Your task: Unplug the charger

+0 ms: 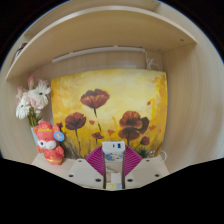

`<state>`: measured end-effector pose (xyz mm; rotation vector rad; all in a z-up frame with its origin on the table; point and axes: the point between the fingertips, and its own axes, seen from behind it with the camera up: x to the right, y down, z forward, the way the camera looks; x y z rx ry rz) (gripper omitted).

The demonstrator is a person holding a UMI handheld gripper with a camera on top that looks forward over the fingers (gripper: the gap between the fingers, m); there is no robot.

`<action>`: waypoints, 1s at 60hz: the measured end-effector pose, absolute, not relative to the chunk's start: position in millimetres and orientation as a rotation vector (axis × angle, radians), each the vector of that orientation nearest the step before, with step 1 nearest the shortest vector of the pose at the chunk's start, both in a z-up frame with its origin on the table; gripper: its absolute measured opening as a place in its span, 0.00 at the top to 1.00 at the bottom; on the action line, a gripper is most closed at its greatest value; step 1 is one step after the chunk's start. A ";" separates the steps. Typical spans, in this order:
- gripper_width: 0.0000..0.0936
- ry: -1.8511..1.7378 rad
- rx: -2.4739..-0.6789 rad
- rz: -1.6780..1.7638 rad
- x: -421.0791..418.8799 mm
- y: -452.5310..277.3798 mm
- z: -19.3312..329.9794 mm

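Note:
A small white charger [113, 148] with a blue mark sits between my gripper's [113, 160] two magenta pads [97, 161], just above the beige finger bodies. The pads slope in toward it from both sides and appear to press on its sides. A pale strip, perhaps its cable or a socket part [112, 178], runs down between the fingers. No socket or power strip shows clearly.
A painting of red poppies on a yellow ground [110, 110] leans against the back of a wooden shelf niche [190, 90]. A red and white figurine [48, 142] and pale artificial flowers [33, 98] stand at the left. A shelf board [100, 30] runs overhead.

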<state>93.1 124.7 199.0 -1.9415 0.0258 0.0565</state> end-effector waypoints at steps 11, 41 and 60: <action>0.79 0.048 -1.933 -0.046 190.0 122.8 229.8; 0.67 0.096 -2.373 -0.170 281.7 55.6 -2.6; 0.16 0.107 -2.169 -0.196 258.0 60.8 109.4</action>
